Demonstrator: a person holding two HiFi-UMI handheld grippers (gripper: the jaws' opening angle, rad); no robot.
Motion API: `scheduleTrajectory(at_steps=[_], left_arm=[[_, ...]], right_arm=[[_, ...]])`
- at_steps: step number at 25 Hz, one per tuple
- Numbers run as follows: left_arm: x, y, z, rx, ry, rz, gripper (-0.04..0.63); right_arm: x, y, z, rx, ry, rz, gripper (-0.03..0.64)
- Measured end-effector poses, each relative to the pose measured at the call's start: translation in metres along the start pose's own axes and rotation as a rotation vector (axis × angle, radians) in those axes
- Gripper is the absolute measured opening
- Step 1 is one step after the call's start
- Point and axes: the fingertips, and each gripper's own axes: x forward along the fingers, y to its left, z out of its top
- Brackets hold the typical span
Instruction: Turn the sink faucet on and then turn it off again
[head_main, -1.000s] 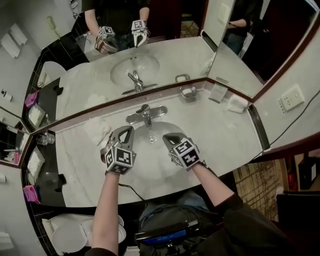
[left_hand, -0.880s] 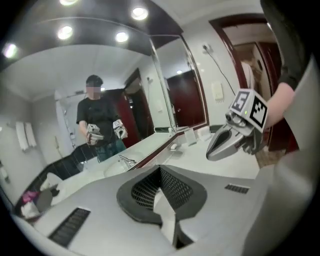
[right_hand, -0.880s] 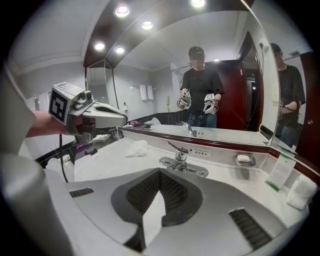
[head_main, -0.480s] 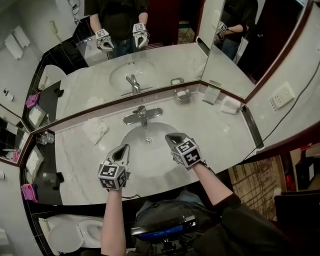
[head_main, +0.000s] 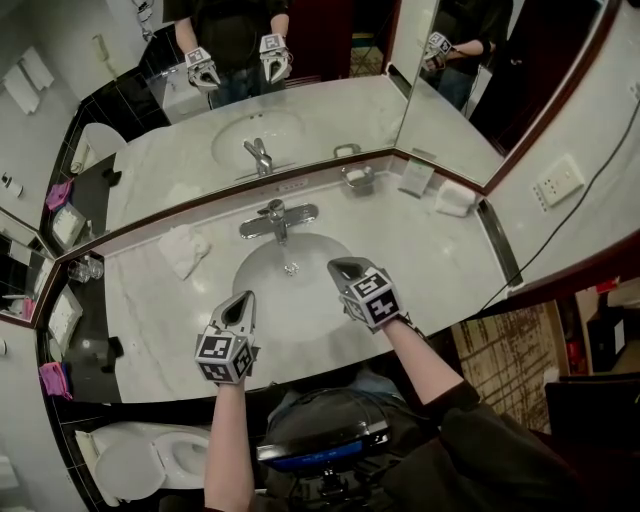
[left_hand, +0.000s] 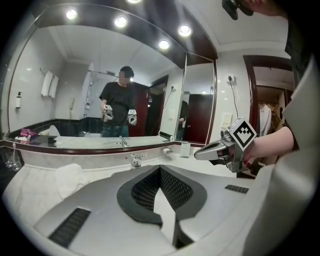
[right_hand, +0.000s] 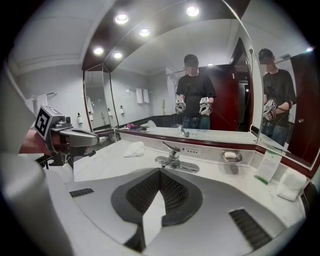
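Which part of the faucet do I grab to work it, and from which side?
Grip the lever atop the faucet, at its raised free end, coming from the basin side. It slants up clear of the faucet's base, and the wall stands close behind.

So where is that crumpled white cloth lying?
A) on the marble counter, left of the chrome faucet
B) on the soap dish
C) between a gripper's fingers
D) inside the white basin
A: the crumpled white cloth lies on the pale marble counter, to the left of the chrome faucet.
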Motion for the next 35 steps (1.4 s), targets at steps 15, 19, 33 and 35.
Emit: scheduleTrajectory(at_steps=[15,19,33,35], left_arm=[[0.031,0.004,0.002,0.075,0.047,-0.008,0.002],[0.051,0.008,-0.001,0.113,0.069,-0.024,0.002],[0.148,0.058,0.019,0.569,0.145,0.024,0.002],[0.160,0.063,0.021,0.675,0.164,0.027,0.002]], right_arm=[[0.015,-0.005,0.006,0.002,0.008,0.011,0.024],[0.026,-0.005,0.012,-0.002,0.002,0.021,0.024],[0.086,-0.001,0.006,-0.019,0.034,0.051,0.025],[0.090,0.000,0.009,-0.022,0.030,0.055,0.024]])
